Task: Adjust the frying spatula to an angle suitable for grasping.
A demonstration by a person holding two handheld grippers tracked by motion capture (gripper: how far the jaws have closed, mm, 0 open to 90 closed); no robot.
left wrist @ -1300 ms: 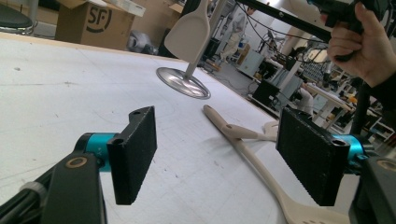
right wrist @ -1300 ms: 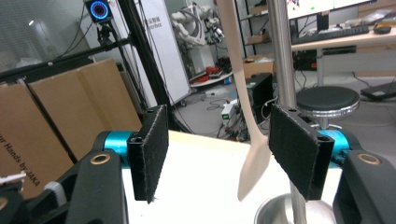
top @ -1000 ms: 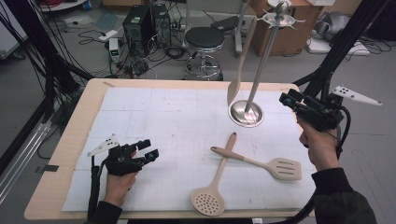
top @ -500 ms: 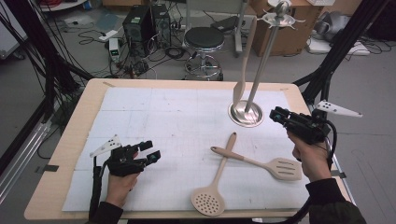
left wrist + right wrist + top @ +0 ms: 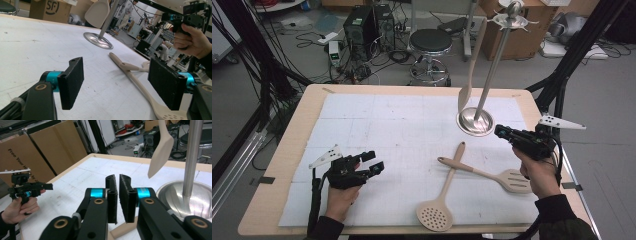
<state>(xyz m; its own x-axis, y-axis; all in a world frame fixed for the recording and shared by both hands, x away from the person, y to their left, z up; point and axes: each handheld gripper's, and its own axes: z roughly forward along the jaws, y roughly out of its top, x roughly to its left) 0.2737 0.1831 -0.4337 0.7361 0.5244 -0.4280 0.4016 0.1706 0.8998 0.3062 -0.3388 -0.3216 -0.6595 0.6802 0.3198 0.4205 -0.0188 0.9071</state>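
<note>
R gripper jaws have just been closing, now nearly shut w/ nothing between, hovering just beside the rack base. L gripper jaws wide apart, empty, near table's front-left. Beige slotted turner lies crossed under a beige skimmer, betw. both hands. Box reads "SF"; another box "Free Yo…".

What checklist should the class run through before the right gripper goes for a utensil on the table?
1. Right gripper jaws apart enough to take a handle: not ok, they have just been closing and stand almost shut, nothing between.
2. Left gripper open and empty: ok.
3. Slotted spatula and skimmer lie free on the table: ok, though handles cross.
4. Rack stands upright: ok.
5. Hanging spoon stays hooked: ok.
</note>
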